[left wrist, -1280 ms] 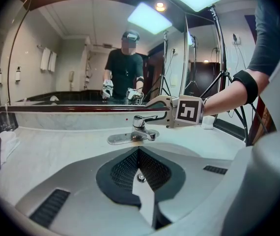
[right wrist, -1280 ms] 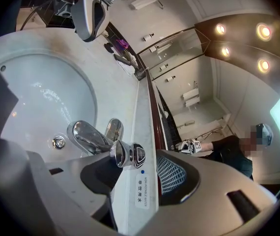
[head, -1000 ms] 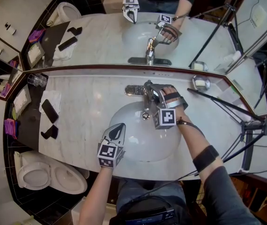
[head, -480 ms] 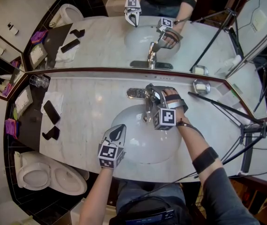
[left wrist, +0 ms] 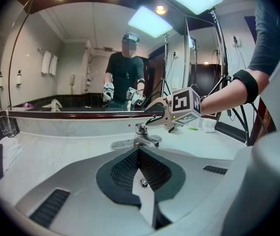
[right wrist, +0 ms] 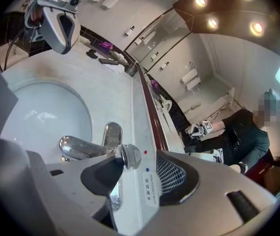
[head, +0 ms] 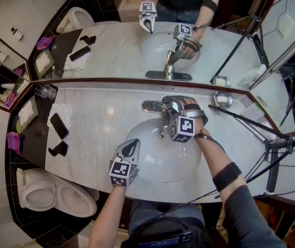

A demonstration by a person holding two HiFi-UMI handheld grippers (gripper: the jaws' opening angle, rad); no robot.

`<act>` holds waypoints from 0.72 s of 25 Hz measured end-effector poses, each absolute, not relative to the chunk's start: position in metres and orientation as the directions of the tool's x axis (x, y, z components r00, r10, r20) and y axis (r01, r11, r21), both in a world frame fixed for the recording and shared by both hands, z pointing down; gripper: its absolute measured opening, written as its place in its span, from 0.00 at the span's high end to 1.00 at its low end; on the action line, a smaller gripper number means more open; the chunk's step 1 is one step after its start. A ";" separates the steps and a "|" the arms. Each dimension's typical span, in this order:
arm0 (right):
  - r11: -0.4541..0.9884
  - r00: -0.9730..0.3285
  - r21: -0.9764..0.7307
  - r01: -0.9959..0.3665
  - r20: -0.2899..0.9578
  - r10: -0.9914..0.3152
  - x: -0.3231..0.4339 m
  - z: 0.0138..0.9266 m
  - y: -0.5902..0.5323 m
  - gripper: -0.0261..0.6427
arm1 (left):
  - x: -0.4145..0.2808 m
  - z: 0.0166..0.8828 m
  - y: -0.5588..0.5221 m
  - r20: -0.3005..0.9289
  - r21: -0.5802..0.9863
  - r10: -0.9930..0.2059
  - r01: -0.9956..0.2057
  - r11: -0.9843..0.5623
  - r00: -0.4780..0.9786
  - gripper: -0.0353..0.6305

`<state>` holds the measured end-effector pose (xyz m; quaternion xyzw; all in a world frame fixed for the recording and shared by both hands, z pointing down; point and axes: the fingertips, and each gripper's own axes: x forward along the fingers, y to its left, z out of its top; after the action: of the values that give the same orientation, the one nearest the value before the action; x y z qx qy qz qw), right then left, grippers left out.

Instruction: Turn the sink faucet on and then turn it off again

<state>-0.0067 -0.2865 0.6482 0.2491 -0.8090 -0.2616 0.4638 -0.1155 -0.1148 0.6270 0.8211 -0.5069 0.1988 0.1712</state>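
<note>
At the sink (head: 152,161), right claw (head: 171,106) spreads around the faucet handle (right wrist: 128,156), likely to push it; left claw (head: 132,141) waits, pressed together.

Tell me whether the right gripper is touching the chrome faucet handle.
Touching. In the right gripper view, one jaw pad of the right gripper presses against the chrome faucet handle.

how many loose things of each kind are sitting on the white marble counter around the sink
glass tumbler: 1
white cloth: 1
flat black objects: 2
small shiny metal dish: 1
total: 5
</note>
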 end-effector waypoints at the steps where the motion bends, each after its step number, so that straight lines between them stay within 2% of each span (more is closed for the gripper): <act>1: 0.746 -0.443 0.646 -0.165 0.627 -0.641 -0.007 0.648 -0.289 0.61 | -0.116 0.626 -0.115 0.499 0.080 -0.765 -0.901 -0.427 0.407 0.96; 9: 0.770 -0.432 0.621 -0.146 0.660 -0.614 -0.007 0.649 -0.292 0.61 | -0.118 0.622 -0.119 0.499 0.076 -0.766 -0.901 -0.427 0.405 0.96; 18: 0.749 -0.378 0.651 -0.126 0.666 -0.643 0.002 0.651 -0.289 0.61 | -0.118 0.611 -0.113 0.496 0.063 -0.765 -0.896 -0.440 0.411 0.96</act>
<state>0.0021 -0.2890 0.6507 0.2438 -0.7890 -0.2575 0.5018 -0.1183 -0.1130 0.6106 0.8241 -0.5038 0.2022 0.1618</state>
